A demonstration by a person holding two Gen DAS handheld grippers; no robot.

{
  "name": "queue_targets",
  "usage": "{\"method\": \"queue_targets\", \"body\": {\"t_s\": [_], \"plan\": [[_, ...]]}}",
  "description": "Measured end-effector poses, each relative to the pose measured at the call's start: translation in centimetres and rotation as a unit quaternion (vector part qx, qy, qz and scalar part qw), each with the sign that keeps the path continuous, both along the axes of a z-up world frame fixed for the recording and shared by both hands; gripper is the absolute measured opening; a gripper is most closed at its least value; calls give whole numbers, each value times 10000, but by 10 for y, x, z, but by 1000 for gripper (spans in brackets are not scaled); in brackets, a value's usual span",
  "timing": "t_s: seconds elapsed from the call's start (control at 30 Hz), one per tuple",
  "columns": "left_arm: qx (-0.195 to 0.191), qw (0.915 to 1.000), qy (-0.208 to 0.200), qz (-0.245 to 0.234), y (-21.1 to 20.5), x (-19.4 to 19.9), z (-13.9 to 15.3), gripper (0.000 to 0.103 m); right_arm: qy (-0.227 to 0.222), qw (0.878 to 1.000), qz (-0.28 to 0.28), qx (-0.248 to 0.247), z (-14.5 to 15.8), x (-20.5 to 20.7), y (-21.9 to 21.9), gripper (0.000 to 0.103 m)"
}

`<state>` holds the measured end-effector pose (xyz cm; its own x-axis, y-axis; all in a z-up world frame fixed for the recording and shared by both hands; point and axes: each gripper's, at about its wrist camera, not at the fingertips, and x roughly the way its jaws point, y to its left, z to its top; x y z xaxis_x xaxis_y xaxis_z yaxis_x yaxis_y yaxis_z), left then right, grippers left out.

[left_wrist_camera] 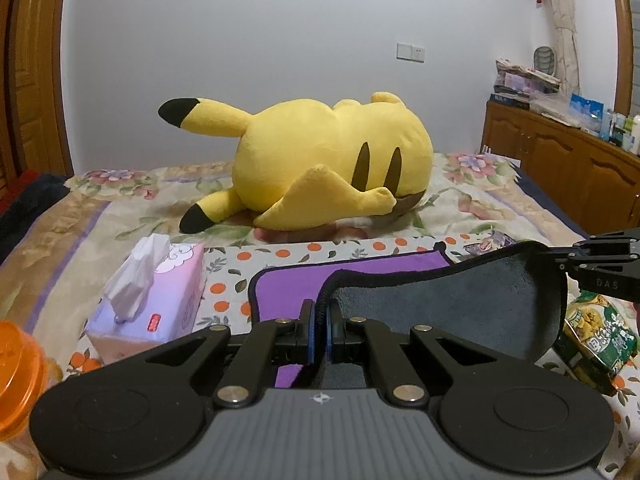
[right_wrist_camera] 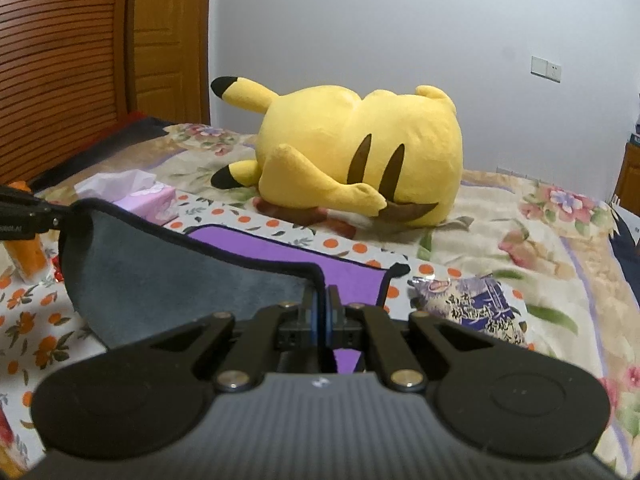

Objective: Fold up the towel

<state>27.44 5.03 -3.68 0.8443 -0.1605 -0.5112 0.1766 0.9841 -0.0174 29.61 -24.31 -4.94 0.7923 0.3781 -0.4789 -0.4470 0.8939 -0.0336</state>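
The towel point(left_wrist_camera: 440, 300) is purple on one face and grey on the other, with a dark hem. It lies on the orange-dotted cloth on the bed. My left gripper point(left_wrist_camera: 320, 320) is shut on one near corner and lifts it, grey side showing. My right gripper point(right_wrist_camera: 322, 312) is shut on the other near corner of the towel point(right_wrist_camera: 160, 276). The lifted near edge sags between the two grippers above the flat purple half point(right_wrist_camera: 304, 260). The right gripper also shows at the right edge of the left wrist view point(left_wrist_camera: 600, 268). The left gripper shows at the left edge of the right wrist view point(right_wrist_camera: 24, 216).
A big yellow plush toy point(left_wrist_camera: 332, 160) lies beyond the towel. A pink tissue box point(left_wrist_camera: 152, 300) stands to the left, with an orange container point(left_wrist_camera: 16, 376) nearer. A green snack bag point(left_wrist_camera: 596, 332) and a purple snack bag point(right_wrist_camera: 476, 304) lie to the right. A wooden cabinet point(left_wrist_camera: 560, 168) stands far right.
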Motion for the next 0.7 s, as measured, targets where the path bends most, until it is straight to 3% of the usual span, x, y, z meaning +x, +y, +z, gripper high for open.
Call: {"method": "queue_targets", "body": {"t_s": [0.7], "plan": [[290,9992,-232,111,-7,58,13,6,-162,9994,-75,-281,10,52,8,4]]}}
